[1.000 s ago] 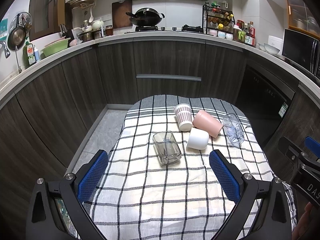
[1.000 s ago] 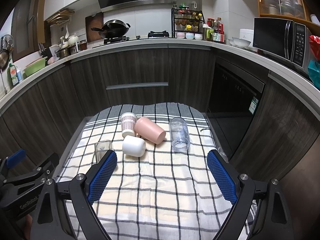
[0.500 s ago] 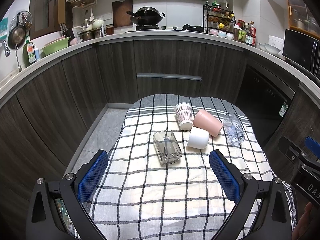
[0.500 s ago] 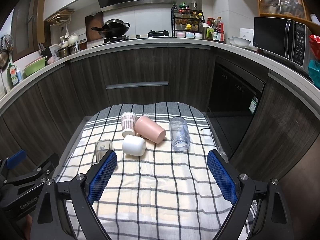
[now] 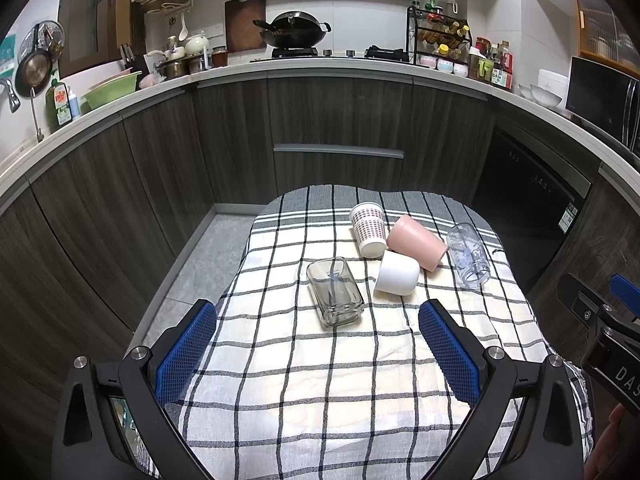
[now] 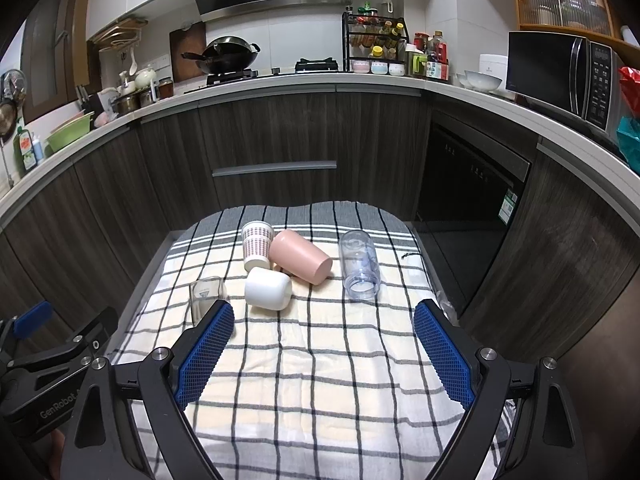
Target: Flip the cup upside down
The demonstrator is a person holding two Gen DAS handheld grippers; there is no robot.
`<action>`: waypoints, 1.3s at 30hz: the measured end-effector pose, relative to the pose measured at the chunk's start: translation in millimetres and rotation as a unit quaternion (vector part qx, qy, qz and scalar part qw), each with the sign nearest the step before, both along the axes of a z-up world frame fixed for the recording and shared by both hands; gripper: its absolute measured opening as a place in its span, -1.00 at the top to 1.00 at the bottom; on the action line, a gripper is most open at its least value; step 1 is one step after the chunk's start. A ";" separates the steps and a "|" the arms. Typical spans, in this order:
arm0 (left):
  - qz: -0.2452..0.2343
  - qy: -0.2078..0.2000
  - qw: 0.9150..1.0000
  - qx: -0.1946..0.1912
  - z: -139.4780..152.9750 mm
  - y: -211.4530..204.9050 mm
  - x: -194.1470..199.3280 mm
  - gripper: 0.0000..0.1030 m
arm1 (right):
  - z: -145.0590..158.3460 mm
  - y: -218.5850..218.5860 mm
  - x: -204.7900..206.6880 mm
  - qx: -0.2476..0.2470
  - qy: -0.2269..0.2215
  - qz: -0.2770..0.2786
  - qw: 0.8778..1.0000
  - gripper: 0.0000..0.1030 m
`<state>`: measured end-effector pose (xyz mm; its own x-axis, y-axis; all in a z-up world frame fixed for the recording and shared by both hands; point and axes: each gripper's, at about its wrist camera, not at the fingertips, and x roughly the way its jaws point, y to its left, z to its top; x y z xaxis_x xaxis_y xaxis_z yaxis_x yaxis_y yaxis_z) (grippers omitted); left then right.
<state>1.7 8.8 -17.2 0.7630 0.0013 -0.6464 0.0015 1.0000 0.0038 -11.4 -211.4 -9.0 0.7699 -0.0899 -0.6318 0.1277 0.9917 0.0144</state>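
Note:
Several cups lie on their sides on a checked cloth (image 5: 320, 380): a square clear glass (image 5: 335, 293), a white cup (image 5: 397, 273), a pink cup (image 5: 416, 242), a red-dotted paper cup (image 5: 369, 229) and a clear printed tumbler (image 5: 468, 255). My left gripper (image 5: 318, 348) is open and empty, held short of the square glass. My right gripper (image 6: 326, 352) is open and empty, short of the white cup (image 6: 268, 289), pink cup (image 6: 300, 256), paper cup (image 6: 257, 245) and tumbler (image 6: 359, 264). Its left finger partly hides the square glass (image 6: 205, 294).
The cloth covers a small table with edges at the left (image 5: 248, 264) and right (image 6: 432, 280). Dark kitchen cabinets (image 5: 336, 128) curve around behind, with a dishwasher (image 6: 472, 184) at the right. The other gripper shows at the frame edges, right (image 5: 600, 320) and left (image 6: 52, 352).

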 end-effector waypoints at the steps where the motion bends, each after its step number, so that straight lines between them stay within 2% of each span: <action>1: 0.000 0.000 1.000 0.000 0.9 -0.2 0.4 -1.00 | 0.0 0.0 0.0 0.000 0.000 0.000 1.000 -0.78; 15: 0.004 0.009 1.000 -0.003 -6.3 -1.5 2.1 -1.00 | -7.0 -0.7 6.3 0.001 0.010 0.001 1.000 -0.78; 24: 0.019 0.016 1.000 0.002 -9.7 -4.9 19.4 -1.00 | -7.9 -5.5 23.0 0.001 0.020 0.006 1.000 -0.78; 32: 0.059 0.027 0.998 0.004 -19.6 -6.4 49.4 -1.00 | -10.2 -6.9 68.9 -0.015 0.036 0.042 0.998 -0.78; 39: 0.103 0.035 0.994 -0.010 -30.2 -14.7 85.8 -1.00 | -32.3 -13.2 136.2 -0.013 0.100 0.097 0.990 -0.78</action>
<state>87.5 -5.9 -47.4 0.7003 0.1400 -0.7000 -0.2042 0.9789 -0.0086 124.8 -224.6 -41.3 0.6341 0.0290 -0.7727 -0.0682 0.9975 -0.0186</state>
